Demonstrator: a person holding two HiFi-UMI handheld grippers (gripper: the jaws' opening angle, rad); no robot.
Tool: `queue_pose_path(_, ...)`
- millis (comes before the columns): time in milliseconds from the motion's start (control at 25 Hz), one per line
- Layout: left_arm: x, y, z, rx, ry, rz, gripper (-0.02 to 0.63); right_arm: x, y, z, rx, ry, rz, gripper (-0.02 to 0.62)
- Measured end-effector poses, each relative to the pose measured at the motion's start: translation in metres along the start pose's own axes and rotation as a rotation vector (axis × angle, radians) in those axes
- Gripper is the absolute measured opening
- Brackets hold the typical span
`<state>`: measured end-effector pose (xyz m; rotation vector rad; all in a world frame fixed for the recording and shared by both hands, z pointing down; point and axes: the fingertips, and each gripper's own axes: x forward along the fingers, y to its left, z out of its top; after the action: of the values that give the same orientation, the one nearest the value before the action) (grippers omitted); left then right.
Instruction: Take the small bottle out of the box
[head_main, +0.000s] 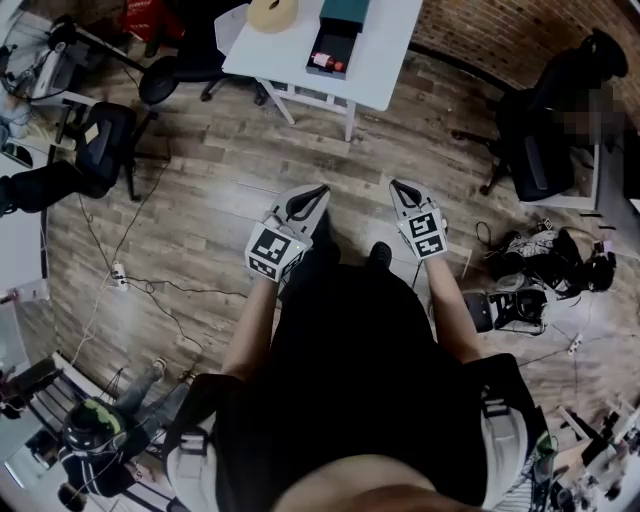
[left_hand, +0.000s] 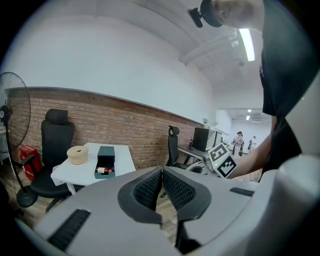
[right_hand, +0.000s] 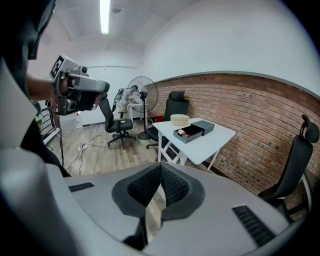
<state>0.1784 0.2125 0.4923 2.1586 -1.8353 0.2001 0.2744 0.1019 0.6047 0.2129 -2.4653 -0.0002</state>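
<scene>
Wood flooring fills the head view, with a white desk (head_main: 385, 60) far ahead carrying an open box (head_main: 335, 42); the small bottle (head_main: 327, 62) lies inside it. The left gripper (head_main: 318, 192) and right gripper (head_main: 400, 186) hang well short of the desk. In the left gripper view, the jaws are pressed together and hold nothing. In the right gripper view, the jaws are likewise closed and empty, with the box well ahead.

Matt white table (head_main: 388, 52), worn wood-plank floor (head_main: 230, 170), rough brick wall (right_hand: 260, 110)
</scene>
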Motion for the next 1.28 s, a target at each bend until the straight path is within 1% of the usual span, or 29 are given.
queue_pose_path(280, -0.021, 0.059, 0.005, 0.026, -0.01, -0.023, 0.025, 0.04, 0.021, 0.037, 0.01, -0.02, -0.037, -0.003)
queue_pose_path(600, -0.043, 0.096, 0.005, 0.036, -0.021, -0.043, 0.025, 0.06, 0.04, 0.056, 0.021, -0.012, -0.082, -0.003)
queue_pose_path(880, -0.057, 0.112, -0.004, 0.023, -0.022, -0.054, 0.025, 0.072, 0.05, 0.068, 0.022, -0.011, -0.107, -0.003)
queue_pose_path(1280, -0.063, 0.124, -0.008, 0.008, -0.026, -0.024, 0.025, 0.081, 0.053, 0.069, 0.011, -0.004, -0.087, -0.003)
